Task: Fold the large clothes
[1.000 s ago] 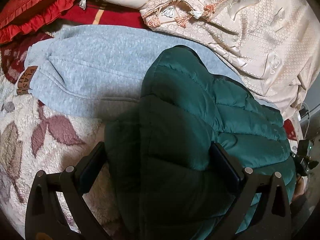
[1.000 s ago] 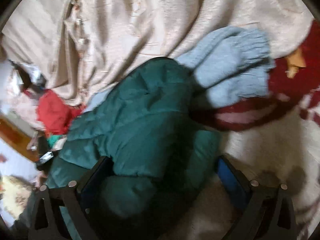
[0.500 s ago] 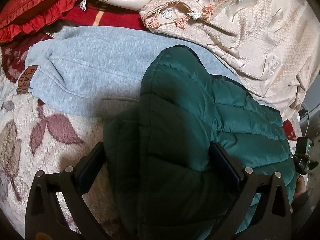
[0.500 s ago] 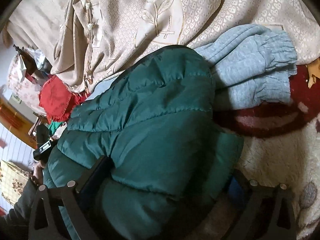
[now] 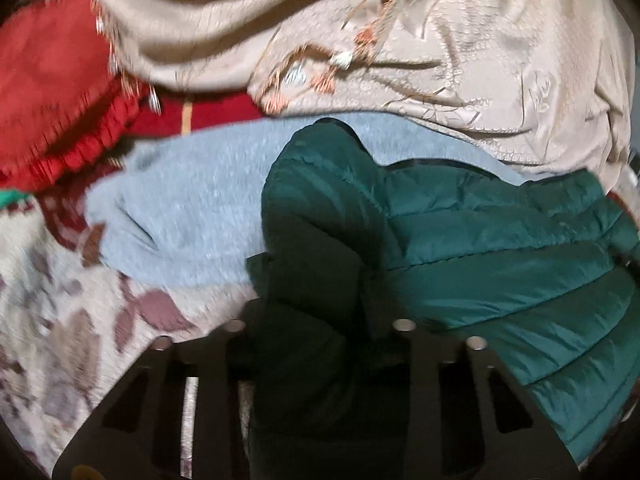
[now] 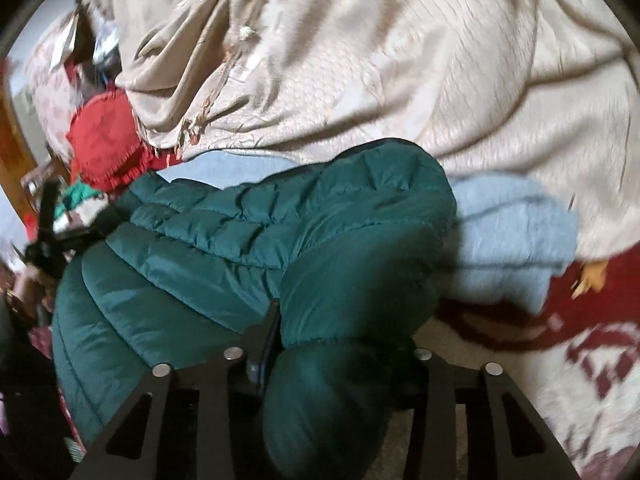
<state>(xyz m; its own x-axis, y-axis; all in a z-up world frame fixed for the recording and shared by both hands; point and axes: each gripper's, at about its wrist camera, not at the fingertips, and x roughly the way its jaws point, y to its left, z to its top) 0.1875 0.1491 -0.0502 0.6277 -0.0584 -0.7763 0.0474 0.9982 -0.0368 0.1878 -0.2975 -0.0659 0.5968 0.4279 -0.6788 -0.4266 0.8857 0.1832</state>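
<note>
A dark green quilted puffer jacket [image 5: 480,248] lies across the bed, partly on top of a light grey fleece sweatshirt [image 5: 192,200]. My left gripper [image 5: 320,320] is closing, and a bunched fold of the jacket's edge is pinched between its jaws. In the right wrist view the same jacket [image 6: 240,232] spreads to the left, with the grey sweatshirt [image 6: 508,240] behind it to the right. My right gripper [image 6: 344,328] is closing too, its jaws squeezing a thick roll of the jacket. The pads are mostly hidden by fabric.
A beige embroidered bedspread [image 5: 440,60] with tassels is heaped behind the clothes. A red frilled cushion [image 5: 52,92] sits at the far left. Underneath lies a cream blanket [image 5: 60,320] with dark red leaf patterns. Clutter shows at the right wrist view's left edge.
Both grippers went from wide open around the jacket to pinched on it. Both have lifted and rolled, and the jacket's edge has bunched up between the fingers.
</note>
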